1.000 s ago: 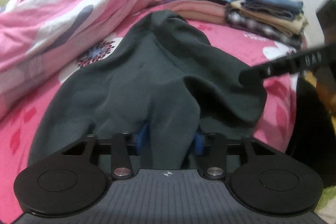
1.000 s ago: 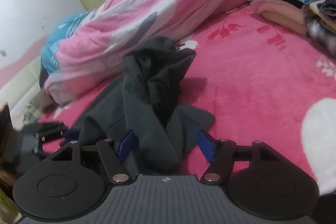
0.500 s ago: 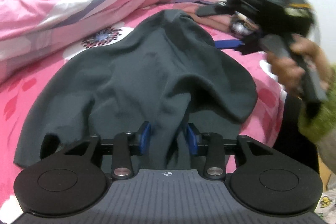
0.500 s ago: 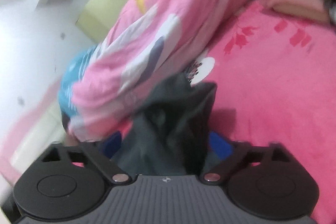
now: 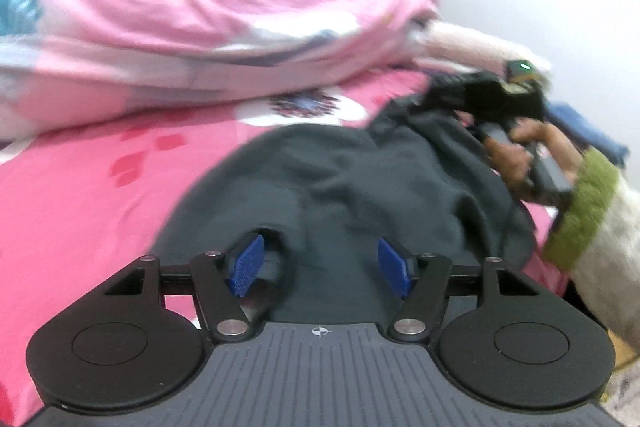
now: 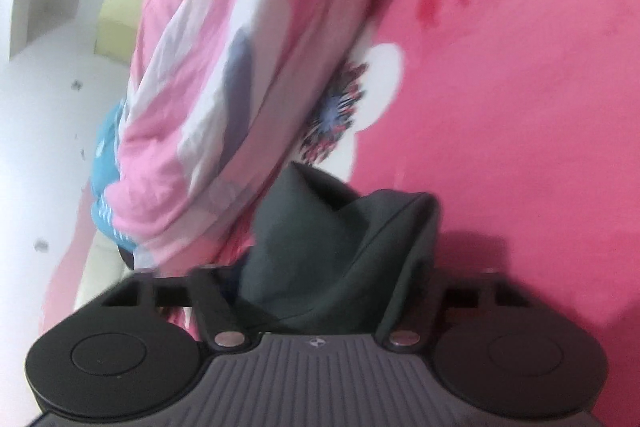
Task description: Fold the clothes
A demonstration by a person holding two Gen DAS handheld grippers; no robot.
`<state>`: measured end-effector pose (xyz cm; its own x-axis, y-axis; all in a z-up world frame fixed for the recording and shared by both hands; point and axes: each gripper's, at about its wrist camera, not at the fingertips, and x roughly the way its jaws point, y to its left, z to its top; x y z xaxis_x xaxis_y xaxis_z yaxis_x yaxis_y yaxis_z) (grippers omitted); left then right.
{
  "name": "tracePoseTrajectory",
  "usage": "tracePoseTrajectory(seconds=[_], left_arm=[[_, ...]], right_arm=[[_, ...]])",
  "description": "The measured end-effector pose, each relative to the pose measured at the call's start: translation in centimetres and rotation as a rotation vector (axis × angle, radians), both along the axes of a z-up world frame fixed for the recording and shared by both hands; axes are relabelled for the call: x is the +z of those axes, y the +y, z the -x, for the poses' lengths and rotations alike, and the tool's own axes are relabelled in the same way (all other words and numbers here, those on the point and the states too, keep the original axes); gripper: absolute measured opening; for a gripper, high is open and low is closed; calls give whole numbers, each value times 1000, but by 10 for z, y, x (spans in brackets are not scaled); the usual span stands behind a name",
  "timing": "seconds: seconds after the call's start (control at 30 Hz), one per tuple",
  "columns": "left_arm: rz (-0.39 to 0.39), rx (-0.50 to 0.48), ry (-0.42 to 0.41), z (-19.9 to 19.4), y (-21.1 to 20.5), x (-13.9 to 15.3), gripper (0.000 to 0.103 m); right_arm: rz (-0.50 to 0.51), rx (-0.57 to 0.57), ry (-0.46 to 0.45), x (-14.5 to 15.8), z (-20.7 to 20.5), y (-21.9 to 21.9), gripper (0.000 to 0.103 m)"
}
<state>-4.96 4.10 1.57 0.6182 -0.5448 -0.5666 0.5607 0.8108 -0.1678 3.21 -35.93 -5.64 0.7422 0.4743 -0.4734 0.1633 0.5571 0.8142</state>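
One dark grey garment (image 5: 360, 183), two hand-held grippers working it on the bed (image 5: 100, 187).
We're seeing it rumpled on the pink sheet. Left hand-held gripper (image 5: 322, 263) jaws have just been opening, now off the fold they pinched earlier. Right hand-held gripper (image 6: 332, 291) jaws have been closing, cloth bunched between; grip unclear.

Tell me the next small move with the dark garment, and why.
Probably lay the bunched end down. The right hand-held gripper has been closing on the dark garment, a fold between its jaws; the left hand-held gripper has just opened, pads clear of the cloth.
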Motion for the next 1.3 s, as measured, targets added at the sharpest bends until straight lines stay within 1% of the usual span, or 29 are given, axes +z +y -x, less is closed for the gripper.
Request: tracePoseTrajectory(seconds=[0.03, 0.1, 0.23, 0.33, 0.43, 0.53, 0.6, 0.67, 0.73, 0.8, 0.87, 0.9, 1.0, 1.07, 1.13, 1.17, 1.2, 1.27, 1.3], left_arm=[[12, 25, 5, -2, 6, 0, 64], [45, 80, 23, -9, 18, 1, 65], [87, 181, 43, -20, 41, 4, 66], [112, 239, 34, -25, 54, 9, 66], [144, 286, 33, -29, 65, 14, 66], [161, 310, 25, -34, 70, 20, 67], [163, 297, 22, -34, 65, 21, 68], [155, 261, 21, -33, 55, 23, 68], [136, 219, 7, -30, 42, 22, 68], [106, 175, -12, -26, 28, 20, 69], [70, 144, -21, -24, 17, 16, 70], [54, 130, -20, -23, 12, 14, 70], [16, 93, -19, -22, 2, 9, 70], [5, 76, -21, -20, 0, 8, 70], [6, 51, -23, -16, -1, 9, 69], [14, 26, -18, -13, -2, 9, 70], [22, 1, -13, -10, -3, 10, 70], [32, -41, 4, -4, -7, 10, 70], [30, -53, 13, -2, -9, 9, 70]], right_arm=[[21, 27, -12, 6, -2, 9, 40], [56, 101, -70, 23, 0, 30, 30], [168, 323, -238, 65, 21, 84, 27], [249, 521, -394, 91, 57, 121, 26], [339, 702, -537, 104, 104, 147, 26], [444, 855, -577, 103, 146, 163, 26], [511, 910, -532, 92, 165, 168, 26], [576, 951, -474, 79, 182, 171, 26], [626, 967, -413, 63, 192, 172, 26], [665, 956, -356, 50, 200, 171, 26], [693, 913, -310, 41, 205, 168, 26], [690, 889, -298, 40, 209, 164, 26], [665, 806, -296, 47, 216, 149, 26], [643, 733, -309, 57, 224, 135, 28], [623, 657, -331, 68, 221, 125, 31], [615, 618, -348, 72, 219, 120, 36], [608, 582, -364, 76, 216, 115, 44], [610, 540, -383, 75, 201, 113, 52], [611, 524, -388, 73, 192, 115, 59]])
